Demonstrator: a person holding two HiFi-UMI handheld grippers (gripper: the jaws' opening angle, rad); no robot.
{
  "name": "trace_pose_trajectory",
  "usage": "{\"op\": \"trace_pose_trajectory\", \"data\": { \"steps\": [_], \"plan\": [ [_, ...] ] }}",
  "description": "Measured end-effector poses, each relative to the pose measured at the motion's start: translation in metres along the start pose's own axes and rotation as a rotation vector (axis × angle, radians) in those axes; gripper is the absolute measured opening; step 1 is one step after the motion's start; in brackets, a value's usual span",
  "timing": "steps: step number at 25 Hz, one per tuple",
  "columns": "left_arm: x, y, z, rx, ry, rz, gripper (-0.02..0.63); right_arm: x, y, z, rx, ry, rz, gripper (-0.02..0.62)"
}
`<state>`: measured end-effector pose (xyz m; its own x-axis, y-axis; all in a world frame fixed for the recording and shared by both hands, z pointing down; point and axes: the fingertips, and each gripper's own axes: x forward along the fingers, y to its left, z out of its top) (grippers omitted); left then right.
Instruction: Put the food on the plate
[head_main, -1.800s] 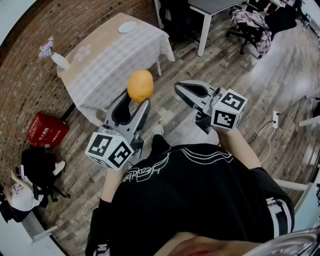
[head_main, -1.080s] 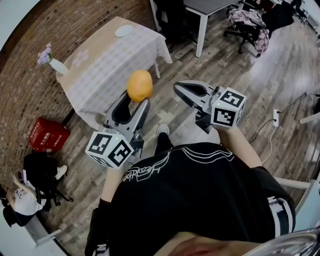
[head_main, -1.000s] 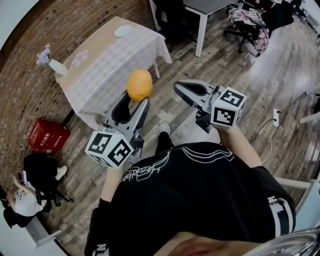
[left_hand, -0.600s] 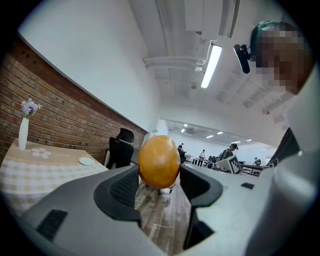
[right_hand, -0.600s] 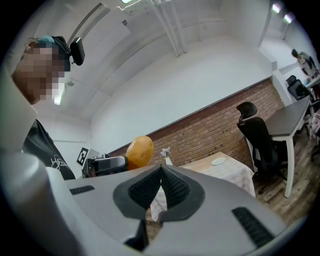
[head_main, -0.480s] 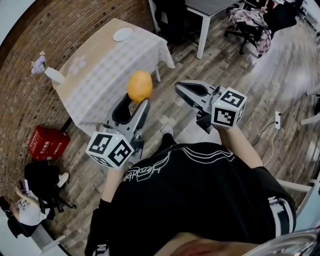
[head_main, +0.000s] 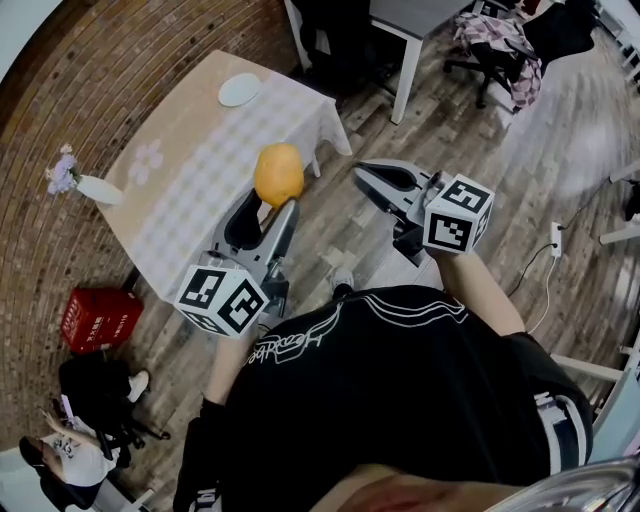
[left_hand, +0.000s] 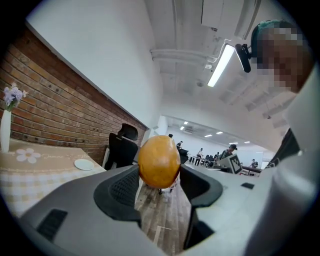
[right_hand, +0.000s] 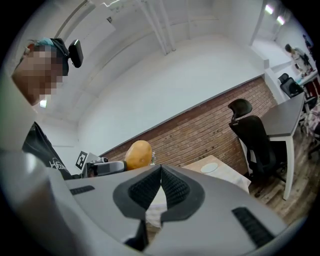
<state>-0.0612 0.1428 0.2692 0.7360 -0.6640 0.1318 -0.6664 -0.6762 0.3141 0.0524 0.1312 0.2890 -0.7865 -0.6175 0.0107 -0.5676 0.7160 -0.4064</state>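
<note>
A round orange-yellow food item is pinched between the pads of my left gripper, held in the air above the wooden floor; the same food fills the jaw gap in the left gripper view. My right gripper is shut with nothing in it, its pads meeting. The small white plate lies at the far end of a cloth-covered table, ahead and left of both grippers. The plate is bare. From the right gripper view the food and the plate both show.
A white vase with purple flowers stands on the table's left end. A red crate sits on the floor beside it. A black office chair and a white desk stand past the table. A person crouches at lower left.
The table, plate and vase have shifted in the head view, the plate nearer and more central. Both grippers keep their pose, the left still gripping the food.
</note>
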Motion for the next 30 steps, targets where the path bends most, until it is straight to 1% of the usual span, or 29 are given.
{"op": "trace_pose_trajectory", "data": {
  "steps": [9, 15, 20, 24, 30],
  "plan": [
    [0.047, 0.084, 0.036, -0.005, -0.005, -0.018, 0.253, 0.071, -0.055, 0.03, -0.002, 0.004, -0.047, -0.003],
    [0.068, 0.131, 0.047, -0.013, -0.005, -0.038, 0.252, 0.112, -0.078, 0.04, -0.023, 0.026, -0.082, -0.003],
    [0.074, 0.156, 0.045, -0.035, -0.001, -0.04, 0.253, 0.127, -0.088, 0.036, -0.032, 0.058, -0.109, -0.003],
    [0.078, 0.168, 0.043, -0.052, 0.005, -0.035, 0.252, 0.134, -0.098, 0.038, -0.027, 0.053, -0.117, -0.003],
    [0.085, 0.185, 0.05, -0.051, -0.004, 0.005, 0.252, 0.155, -0.11, 0.038, -0.005, 0.057, -0.08, -0.003]
  ]
}}
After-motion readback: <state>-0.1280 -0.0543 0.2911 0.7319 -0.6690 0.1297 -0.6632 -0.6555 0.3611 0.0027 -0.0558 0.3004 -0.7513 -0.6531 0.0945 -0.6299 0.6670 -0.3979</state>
